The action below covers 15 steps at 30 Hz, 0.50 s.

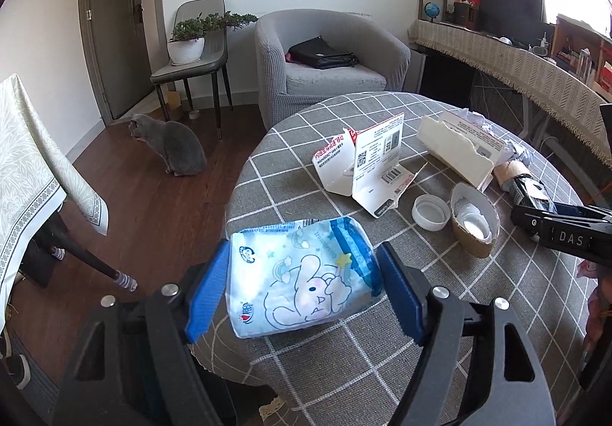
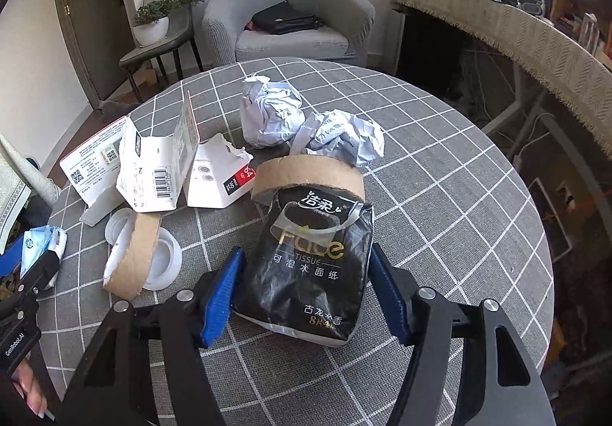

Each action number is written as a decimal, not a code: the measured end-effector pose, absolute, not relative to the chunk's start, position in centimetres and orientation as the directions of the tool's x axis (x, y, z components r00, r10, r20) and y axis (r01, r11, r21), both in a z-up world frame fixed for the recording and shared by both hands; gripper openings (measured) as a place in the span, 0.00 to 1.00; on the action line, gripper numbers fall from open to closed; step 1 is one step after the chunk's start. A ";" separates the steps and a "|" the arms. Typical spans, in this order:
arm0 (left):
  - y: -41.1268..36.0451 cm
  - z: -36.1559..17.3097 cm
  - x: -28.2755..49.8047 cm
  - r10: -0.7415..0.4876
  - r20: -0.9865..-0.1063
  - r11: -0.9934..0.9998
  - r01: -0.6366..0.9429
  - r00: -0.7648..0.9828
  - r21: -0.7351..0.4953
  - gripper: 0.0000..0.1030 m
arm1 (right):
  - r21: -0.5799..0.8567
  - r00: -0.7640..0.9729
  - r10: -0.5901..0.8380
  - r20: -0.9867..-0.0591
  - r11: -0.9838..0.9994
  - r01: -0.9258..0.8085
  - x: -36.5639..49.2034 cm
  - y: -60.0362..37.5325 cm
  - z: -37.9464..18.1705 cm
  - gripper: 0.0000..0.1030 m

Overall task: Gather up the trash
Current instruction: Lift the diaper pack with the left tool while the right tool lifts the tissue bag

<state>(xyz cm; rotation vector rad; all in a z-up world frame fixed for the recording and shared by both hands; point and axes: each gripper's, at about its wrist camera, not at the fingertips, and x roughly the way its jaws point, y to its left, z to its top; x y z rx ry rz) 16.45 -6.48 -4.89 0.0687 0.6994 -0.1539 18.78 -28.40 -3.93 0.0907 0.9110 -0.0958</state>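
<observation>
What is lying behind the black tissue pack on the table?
Directly behind the black tissue pack lies a flattened cardboard ring, touching its top edge. Further back are two crumpled paper balls. What the pack covers underneath cannot be seen.

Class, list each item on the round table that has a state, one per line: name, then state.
blue tissue pack: lying flat, between the left gripper fingers
black tissue pack: opened flap, between the right gripper fingers
paper balls: crumpled
white carton: torn open
cardboard rings: one on edge
</observation>
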 end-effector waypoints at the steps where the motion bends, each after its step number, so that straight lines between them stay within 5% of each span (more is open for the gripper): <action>1: -6.4 -4.7 16.3 -0.118 -0.641 0.986 0.166 0.759 0.014 0.76 | 0.045 0.608 -0.038 -0.793 0.992 0.120 18.6 -28.4 -3.8 0.58; 15: -3.5 -3.8 16.2 -0.095 -0.614 0.993 0.114 0.784 -0.008 0.75 | 0.110 0.672 0.046 -0.739 0.993 0.053 16.3 -26.6 -1.3 0.57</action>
